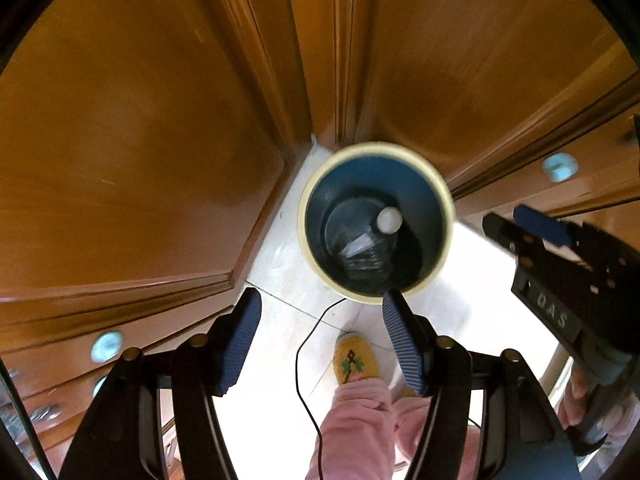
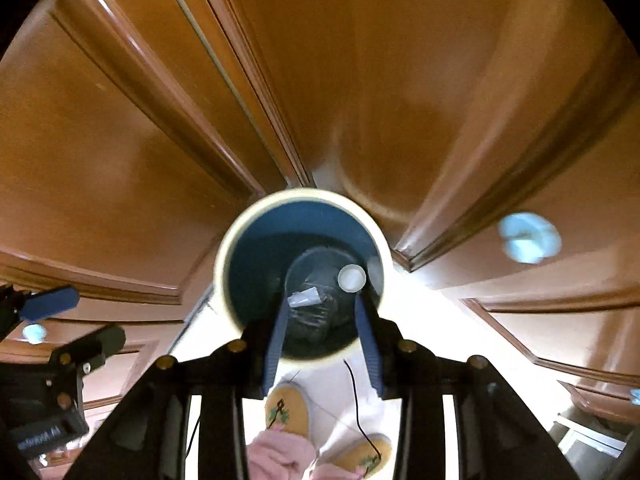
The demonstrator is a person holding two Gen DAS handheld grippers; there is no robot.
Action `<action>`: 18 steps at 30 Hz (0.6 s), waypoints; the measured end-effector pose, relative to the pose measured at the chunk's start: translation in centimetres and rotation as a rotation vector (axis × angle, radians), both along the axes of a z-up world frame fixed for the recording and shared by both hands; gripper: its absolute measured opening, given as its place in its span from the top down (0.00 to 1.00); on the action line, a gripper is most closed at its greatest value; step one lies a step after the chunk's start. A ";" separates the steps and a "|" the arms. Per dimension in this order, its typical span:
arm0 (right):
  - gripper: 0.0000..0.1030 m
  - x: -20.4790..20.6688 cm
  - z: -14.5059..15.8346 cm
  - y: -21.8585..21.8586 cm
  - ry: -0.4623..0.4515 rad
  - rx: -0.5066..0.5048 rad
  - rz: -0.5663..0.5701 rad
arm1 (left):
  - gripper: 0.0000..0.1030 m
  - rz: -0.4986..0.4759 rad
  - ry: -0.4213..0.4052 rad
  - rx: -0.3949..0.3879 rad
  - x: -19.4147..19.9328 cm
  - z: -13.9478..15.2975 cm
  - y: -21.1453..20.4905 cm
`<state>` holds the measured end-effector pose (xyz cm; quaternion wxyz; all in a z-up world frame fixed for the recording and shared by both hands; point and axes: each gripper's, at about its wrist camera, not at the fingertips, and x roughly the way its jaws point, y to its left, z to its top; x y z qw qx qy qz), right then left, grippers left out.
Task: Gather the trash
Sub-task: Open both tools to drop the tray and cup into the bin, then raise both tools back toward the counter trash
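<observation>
Wooden cabinets point(image 1: 140, 140) behind; both tongs point(image 1: 320, 344) point(image 2: 322, 340) empty, parted, pointing down over bin point(image 1: 376, 152).

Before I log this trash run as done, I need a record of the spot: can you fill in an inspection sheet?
Surface: pale tiled floor, bare where visible.
Job's things: round bin, cream rim, blue inside, standing in the cabinet corner; a clear plastic bottle with a white cap lies inside it.
Clutter: nothing seen.
Grippers: left tool open, empty, above the bin; right tool open, empty, over the bin mouth.
Cables: thin black cable trailing across the floor by the bin.
Surroundings: wooden cabinet doors with pale round knobs; person's yellow slipper and pink trouser leg.
</observation>
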<state>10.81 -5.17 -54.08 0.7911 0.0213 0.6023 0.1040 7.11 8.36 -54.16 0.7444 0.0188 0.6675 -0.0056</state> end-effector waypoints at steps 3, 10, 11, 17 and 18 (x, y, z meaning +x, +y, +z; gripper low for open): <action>0.65 -1.3 5.9 -1.1 -0.073 0.025 -0.011 | 0.40 0.008 -0.063 -0.017 -0.9 5.4 -0.3; 0.65 -3.9 20.8 -4.5 -0.262 0.102 -0.074 | 0.40 -0.010 -0.234 -0.064 -2.3 18.6 -2.1; 0.65 -4.3 23.4 -5.2 -0.292 0.104 -0.081 | 0.40 -0.017 -0.255 -0.071 -2.5 20.5 -2.5; 0.65 -6.3 34.1 -9.1 -0.377 0.115 -0.110 | 0.36 -0.071 -0.387 -0.092 -3.7 31.4 -5.3; 0.65 -6.9 35.7 -9.7 -0.391 0.113 -0.114 | 0.34 -0.083 -0.418 -0.099 -3.8 33.4 -5.9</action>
